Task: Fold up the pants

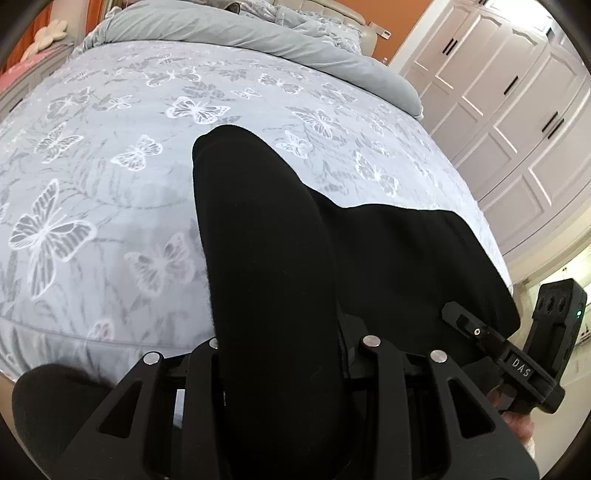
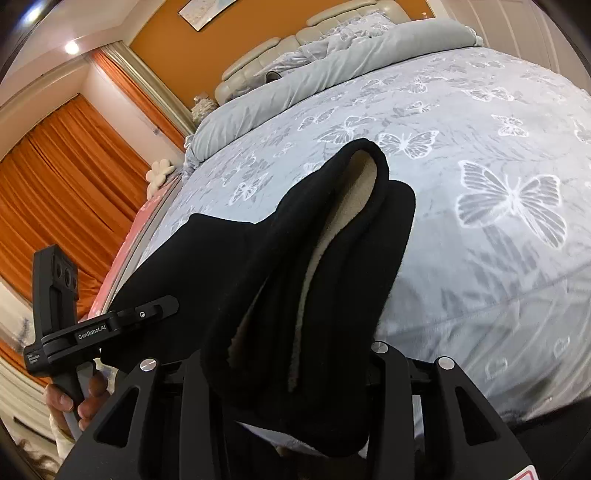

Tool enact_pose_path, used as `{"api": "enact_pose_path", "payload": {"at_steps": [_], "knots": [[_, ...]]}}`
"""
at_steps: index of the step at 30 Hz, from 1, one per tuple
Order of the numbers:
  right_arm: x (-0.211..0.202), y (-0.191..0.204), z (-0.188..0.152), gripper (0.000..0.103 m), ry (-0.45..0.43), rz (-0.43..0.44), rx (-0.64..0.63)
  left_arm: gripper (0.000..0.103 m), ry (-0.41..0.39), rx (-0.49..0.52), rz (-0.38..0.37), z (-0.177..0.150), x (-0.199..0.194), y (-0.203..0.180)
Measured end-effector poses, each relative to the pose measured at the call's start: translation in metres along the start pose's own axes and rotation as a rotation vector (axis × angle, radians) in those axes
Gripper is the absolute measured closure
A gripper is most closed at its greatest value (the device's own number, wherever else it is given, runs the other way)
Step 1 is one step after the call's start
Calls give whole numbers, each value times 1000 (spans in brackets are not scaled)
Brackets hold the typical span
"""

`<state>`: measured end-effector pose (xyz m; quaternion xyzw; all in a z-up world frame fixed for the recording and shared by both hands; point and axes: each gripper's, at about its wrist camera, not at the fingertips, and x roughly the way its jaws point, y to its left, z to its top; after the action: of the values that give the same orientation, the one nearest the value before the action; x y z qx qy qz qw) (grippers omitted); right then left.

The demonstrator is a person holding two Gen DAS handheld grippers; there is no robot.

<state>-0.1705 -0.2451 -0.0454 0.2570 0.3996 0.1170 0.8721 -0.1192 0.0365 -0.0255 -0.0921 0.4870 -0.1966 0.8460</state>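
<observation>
The black pants [image 1: 266, 236] hang in a thick fold over the butterfly bedspread [image 1: 110, 184], lifted off it at the near end. My left gripper [image 1: 291, 332] is shut on this fold, and the cloth hides its fingertips. In the right wrist view the pants [image 2: 229, 258] show a beige fleece lining [image 2: 351, 192] inside the fold. My right gripper [image 2: 295, 350] is shut on that bunch, fingertips covered too. Each view shows the other gripper at the cloth's edge: the right gripper [image 1: 476, 332] and the left gripper [image 2: 147, 312], the latter with a hand [image 2: 77, 402] on its handle.
A grey duvet [image 1: 221, 29] lies bunched at the head of the bed, below a padded headboard [image 2: 295, 44]. White wardrobe doors [image 1: 498, 110] stand along one side. Orange curtains [image 2: 66, 166] and a pink strip [image 2: 122, 251] lie on the other side.
</observation>
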Motion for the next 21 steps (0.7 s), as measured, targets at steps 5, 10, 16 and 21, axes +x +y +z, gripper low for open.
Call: {"api": "enact_pose_path", "payload": {"at_steps": [5,10,16,21], "knots": [[0,2,-13,68,17,-17,-5,71,22,29,49,-19,-1,-12],[-3,0,-20,68,16,-17,6,71,19,43,77,-27,0,-16],[-5,1,-23,68,16,-18,0,71,16,55,92,-28,-4,-17],[-2,6,-20,68,19,-15,-1,71,17,63,96,-24,-5,-16]]}}
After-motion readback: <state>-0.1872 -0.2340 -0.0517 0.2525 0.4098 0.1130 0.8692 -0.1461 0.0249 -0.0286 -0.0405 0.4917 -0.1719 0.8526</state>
